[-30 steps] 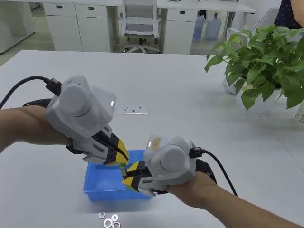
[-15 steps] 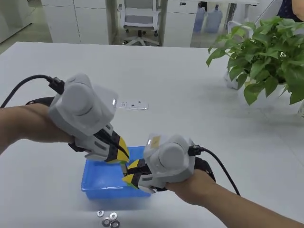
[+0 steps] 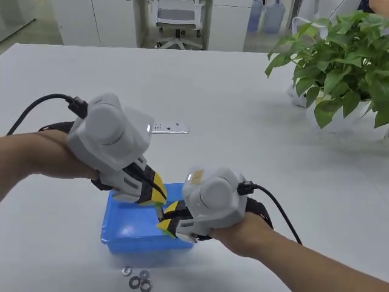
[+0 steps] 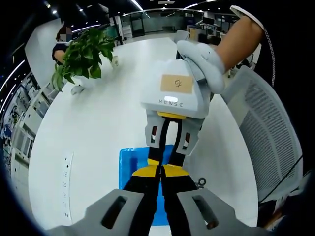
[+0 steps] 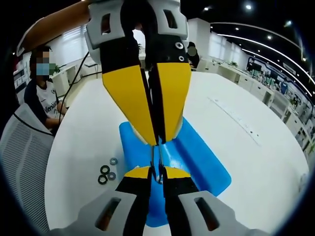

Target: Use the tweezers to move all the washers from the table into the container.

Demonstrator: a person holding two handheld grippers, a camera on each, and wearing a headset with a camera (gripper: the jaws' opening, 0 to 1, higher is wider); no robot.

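Note:
My two grippers meet tip to tip over the blue container (image 3: 124,234). In the head view the left gripper (image 3: 157,193) comes from the upper left and the right gripper (image 3: 165,224) from the right, both with yellow-and-black jaws pressed together. In the right gripper view the thin metal tweezers (image 5: 157,164) run between my right gripper (image 5: 157,176) and the left gripper's yellow jaws above it. My left gripper (image 4: 160,172) faces the right gripper's white body over the container (image 4: 130,164). Several washers (image 3: 137,280) lie on the table just in front of the container, and the washers (image 5: 106,171) show beside the container (image 5: 202,162).
A potted plant (image 3: 340,67) stands at the far right of the white table (image 3: 243,109). A white power strip (image 3: 168,128) lies beyond the grippers. Cables trail from both grippers. An office chair (image 3: 175,18) stands behind the table, and a mesh chair (image 4: 266,137) is near me.
The head camera has tipped down and shifted. Both grippers stay tip to tip over the container, and the washers have not moved.

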